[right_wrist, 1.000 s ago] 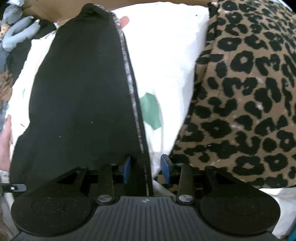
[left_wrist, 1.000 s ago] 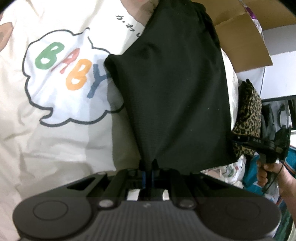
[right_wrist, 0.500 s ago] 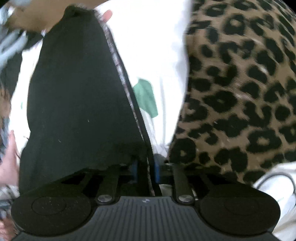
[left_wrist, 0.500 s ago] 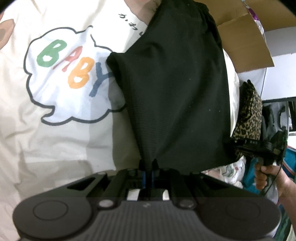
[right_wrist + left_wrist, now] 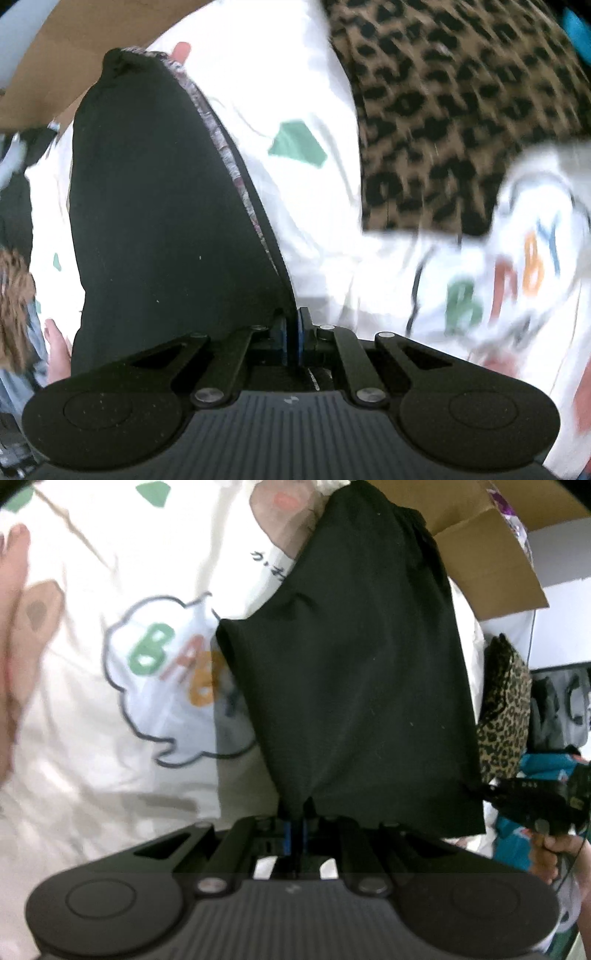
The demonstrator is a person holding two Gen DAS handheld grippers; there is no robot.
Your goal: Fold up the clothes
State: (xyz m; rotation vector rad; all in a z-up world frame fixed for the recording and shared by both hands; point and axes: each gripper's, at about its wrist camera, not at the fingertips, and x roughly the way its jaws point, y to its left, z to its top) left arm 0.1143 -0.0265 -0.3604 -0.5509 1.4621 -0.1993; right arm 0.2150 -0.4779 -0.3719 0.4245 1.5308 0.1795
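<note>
Left gripper (image 5: 295, 814) and right gripper (image 5: 291, 325) each clamp the lower edge of the black garment (image 5: 362, 672), jaws nearly closed.

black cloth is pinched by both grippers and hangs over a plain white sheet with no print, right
Not quite. Both grippers do pinch the black cloth, left gripper and right gripper, but the white sheet under it isn't plain: the left wrist view shows a cloud outline with colored letters reading BABY.
</note>
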